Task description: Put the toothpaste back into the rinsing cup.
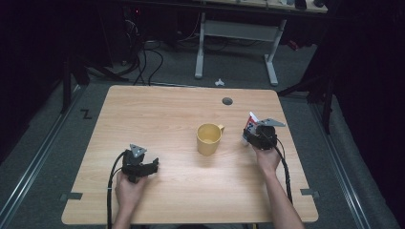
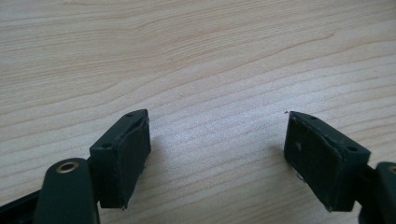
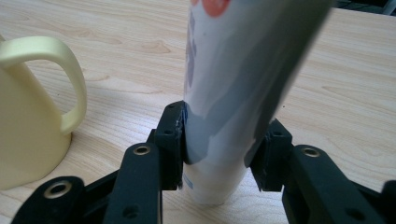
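Note:
A pale yellow mug stands upright mid-table, its handle toward the right. Just right of it, my right gripper is shut on a white tube with a red and grey print, held upright with its lower end near the tabletop. In the right gripper view both black pads press the tube's sides. My left gripper rests low over the front left of the table, open, with bare wood between its pads.
The light wooden table has a round cable hole near its far edge. A cable trails from the right gripper along the forearm. Beyond the table stand a white desk frame and floor cables.

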`<action>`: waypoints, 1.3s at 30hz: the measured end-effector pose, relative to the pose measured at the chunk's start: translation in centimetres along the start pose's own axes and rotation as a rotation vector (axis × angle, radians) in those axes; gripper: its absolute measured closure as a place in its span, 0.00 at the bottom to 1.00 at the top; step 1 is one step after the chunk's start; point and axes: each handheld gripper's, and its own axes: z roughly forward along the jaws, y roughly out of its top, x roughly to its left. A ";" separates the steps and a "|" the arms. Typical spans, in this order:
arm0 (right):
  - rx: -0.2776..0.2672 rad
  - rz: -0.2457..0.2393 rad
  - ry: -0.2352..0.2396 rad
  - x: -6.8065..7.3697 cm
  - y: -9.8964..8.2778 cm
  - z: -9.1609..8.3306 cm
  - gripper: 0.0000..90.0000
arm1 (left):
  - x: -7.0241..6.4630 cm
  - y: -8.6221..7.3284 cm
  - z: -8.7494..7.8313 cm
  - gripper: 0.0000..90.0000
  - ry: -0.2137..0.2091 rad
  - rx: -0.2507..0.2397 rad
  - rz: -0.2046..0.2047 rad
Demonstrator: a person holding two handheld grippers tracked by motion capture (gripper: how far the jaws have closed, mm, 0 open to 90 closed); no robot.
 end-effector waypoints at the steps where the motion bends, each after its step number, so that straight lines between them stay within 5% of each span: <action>1: 0.000 -0.001 0.000 0.0 0.0 0.0 0.68 | 0.0 0.0 0.0 0.26 0.000 0.000 0.000; 39: -0.046 -0.053 0.133 0.7 0.5 -2.8 0.71 | 0.0 0.0 0.0 0.26 0.000 0.001 0.001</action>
